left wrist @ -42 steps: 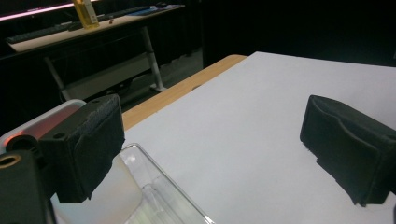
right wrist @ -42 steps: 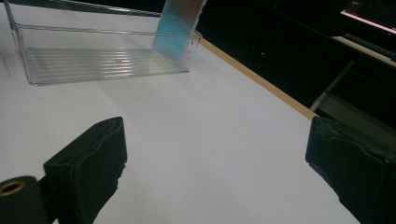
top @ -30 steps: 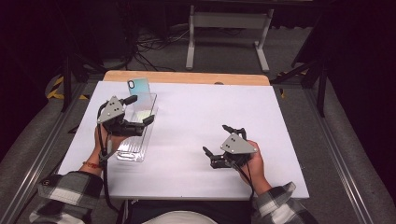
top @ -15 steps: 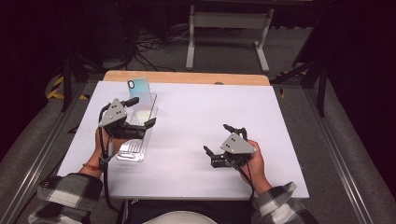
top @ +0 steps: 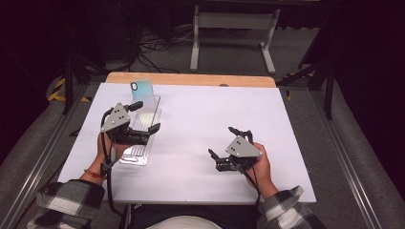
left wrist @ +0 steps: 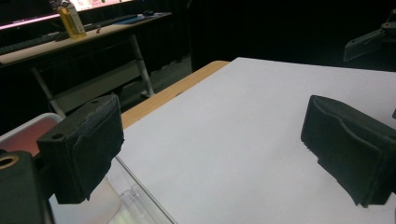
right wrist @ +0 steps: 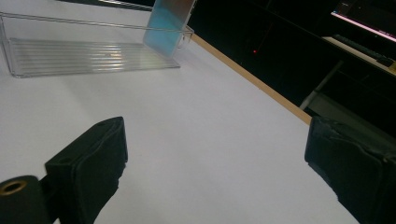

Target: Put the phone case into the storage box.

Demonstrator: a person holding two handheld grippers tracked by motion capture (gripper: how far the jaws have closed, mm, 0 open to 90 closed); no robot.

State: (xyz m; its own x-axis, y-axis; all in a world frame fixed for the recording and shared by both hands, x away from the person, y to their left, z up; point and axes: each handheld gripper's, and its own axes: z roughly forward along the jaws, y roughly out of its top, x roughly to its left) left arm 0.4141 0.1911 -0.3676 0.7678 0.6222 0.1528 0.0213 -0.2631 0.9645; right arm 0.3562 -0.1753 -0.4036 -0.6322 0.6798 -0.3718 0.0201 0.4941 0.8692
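A long clear plastic tray [top: 136,155] lies on the left of the white table top [top: 210,109], and a teal phone [top: 142,90] stands tilted at its far end. My left gripper [top: 145,117] hovers open over the tray's middle with nothing between its jaws. The left gripper view has the tray's near corner [left wrist: 140,205] under the open gripper [left wrist: 215,149]. My right gripper [top: 220,141] is open and empty at the front right, low over bare table. From the right gripper [right wrist: 215,163], the tray [right wrist: 88,56] and phone [right wrist: 169,21] lie well ahead.
A bare wooden strip [top: 191,79] runs along the table's far edge. Beyond it stand a metal frame [top: 229,33] and cables on a dark floor. A desk with a yellow bottle [left wrist: 71,19] stands in the background.
My left gripper has shifted slightly toward the person over the tray. The right gripper has barely moved.
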